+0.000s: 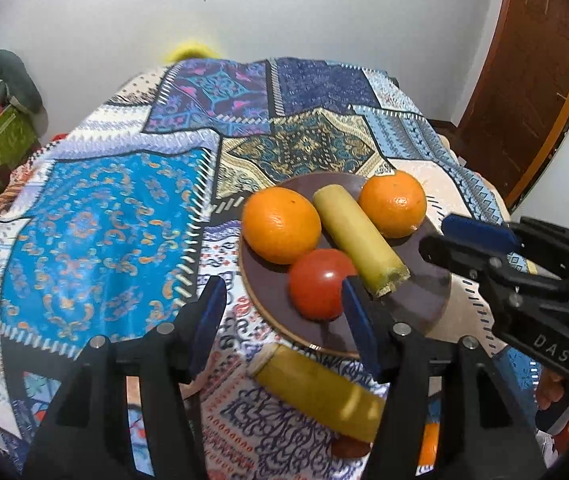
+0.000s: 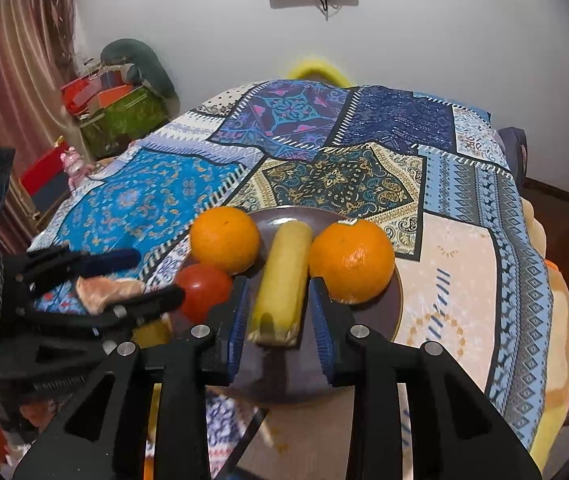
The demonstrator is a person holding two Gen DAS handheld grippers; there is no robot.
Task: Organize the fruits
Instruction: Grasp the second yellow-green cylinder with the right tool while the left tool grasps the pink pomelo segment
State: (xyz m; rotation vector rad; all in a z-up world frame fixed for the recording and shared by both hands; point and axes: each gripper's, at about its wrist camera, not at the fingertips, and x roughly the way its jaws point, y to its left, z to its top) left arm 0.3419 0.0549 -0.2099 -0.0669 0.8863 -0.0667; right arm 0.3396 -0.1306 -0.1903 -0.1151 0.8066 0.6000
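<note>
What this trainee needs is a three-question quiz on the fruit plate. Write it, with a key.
1. How many round oranges lie on the round brown plate?
2. True or false: the red round tomato lies on the plate.
3. What lies between the two oranges? A: the tomato. B: the yellow cut banana piece. C: nothing.
Key: 1: two. 2: true. 3: B.

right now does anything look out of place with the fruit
Yes: one yellow banana piece lies on the patterned cloth beside the brown plate, while the other fruit sits on the plate.
</note>
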